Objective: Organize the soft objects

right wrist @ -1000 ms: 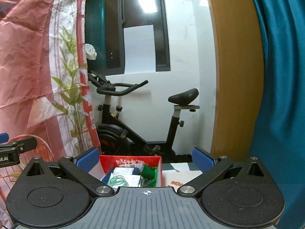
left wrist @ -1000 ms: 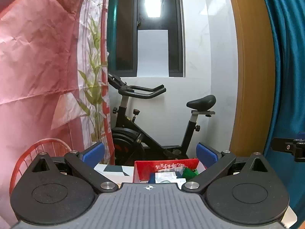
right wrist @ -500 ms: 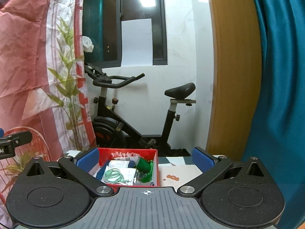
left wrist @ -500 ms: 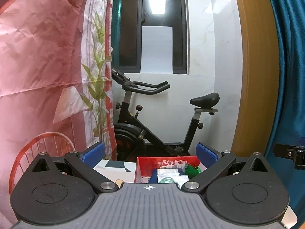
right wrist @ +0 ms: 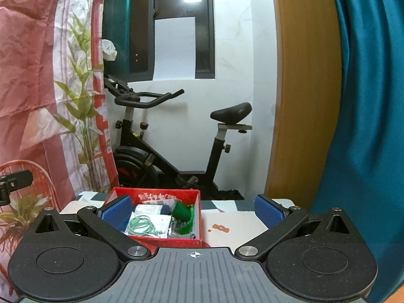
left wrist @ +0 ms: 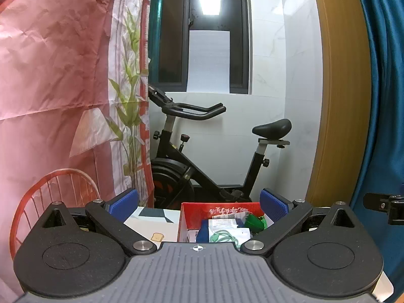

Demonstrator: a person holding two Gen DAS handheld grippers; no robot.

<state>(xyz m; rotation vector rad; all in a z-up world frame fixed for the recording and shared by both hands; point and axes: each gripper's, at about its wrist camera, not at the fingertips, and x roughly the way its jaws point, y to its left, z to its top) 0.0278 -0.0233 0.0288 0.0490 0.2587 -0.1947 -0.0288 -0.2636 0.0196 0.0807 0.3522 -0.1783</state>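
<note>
A red box (left wrist: 219,208) (right wrist: 199,217) stands on a patterned tabletop, filled with several small items: a white packet with a coiled green cord (left wrist: 224,236) (right wrist: 141,224), a dark green soft object (left wrist: 255,221) (right wrist: 181,210) and other packets. My left gripper (left wrist: 199,204) is open, held above and short of the box, its blue pads empty. My right gripper (right wrist: 193,209) is open too, empty, with its left pad in front of the box's left end.
A patterned table cover (right wrist: 234,223) (left wrist: 151,223) lies under the box. Behind stand a black exercise bike (left wrist: 202,156) (right wrist: 164,139), a pink printed sheet (left wrist: 50,88) on the left, a wooden door frame (right wrist: 303,88) and a teal curtain (right wrist: 366,101) on the right.
Both cameras have tilted down and drifted, so the red box and tabletop show more fully, most clearly in the right wrist view. Both grippers stay open.
</note>
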